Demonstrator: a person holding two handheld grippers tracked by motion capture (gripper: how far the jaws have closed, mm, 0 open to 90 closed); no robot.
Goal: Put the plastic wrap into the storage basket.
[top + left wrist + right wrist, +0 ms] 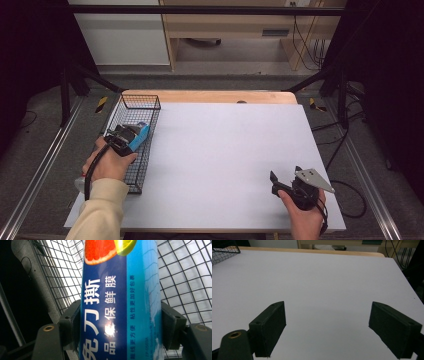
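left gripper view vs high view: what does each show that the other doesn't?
Left gripper view alone: the print on the blue box, white Chinese characters, a grapefruit slice and a lime, with a jaw pressed on each side.

High view alone: the right gripper open above the white table, and the person's hands.

Both: the blue box, held by the left gripper, inside the black wire basket.
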